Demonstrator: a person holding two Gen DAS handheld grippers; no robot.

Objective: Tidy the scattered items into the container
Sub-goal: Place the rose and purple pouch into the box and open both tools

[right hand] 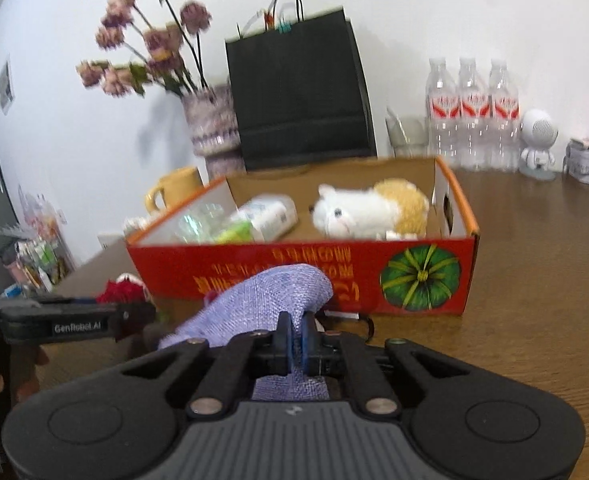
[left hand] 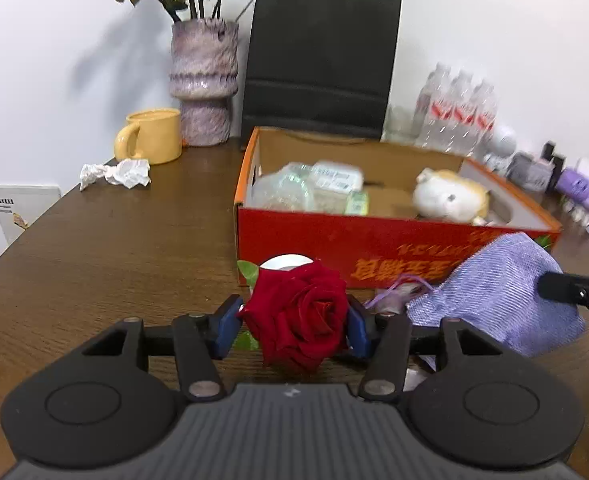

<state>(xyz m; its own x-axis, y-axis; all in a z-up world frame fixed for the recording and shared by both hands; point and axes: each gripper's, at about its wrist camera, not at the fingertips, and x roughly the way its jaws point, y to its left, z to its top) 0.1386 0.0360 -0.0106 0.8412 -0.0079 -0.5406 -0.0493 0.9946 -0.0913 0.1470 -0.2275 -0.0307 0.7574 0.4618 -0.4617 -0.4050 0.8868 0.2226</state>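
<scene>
My left gripper [left hand: 294, 320] is shut on a red rose [left hand: 300, 316] and holds it in front of the red cardboard box [left hand: 334, 236]. My right gripper [right hand: 296, 336] is shut on a purple woven pouch [right hand: 262, 300], also in front of the box [right hand: 254, 268]; the pouch also shows in the left wrist view [left hand: 498, 296]. The box holds a white and tan plush toy [right hand: 366, 208], a plastic bottle and clear packets [left hand: 314, 188]. A white round object [left hand: 286, 262] lies behind the rose.
A crumpled tissue [left hand: 116, 174] and a yellow mug [left hand: 152, 136] lie left of the box on the wooden table [left hand: 114, 248]. A vase with dried flowers [left hand: 204, 84], a black paper bag [left hand: 318, 64], water bottles [right hand: 472, 116] and a white figurine [right hand: 538, 144] stand along the wall.
</scene>
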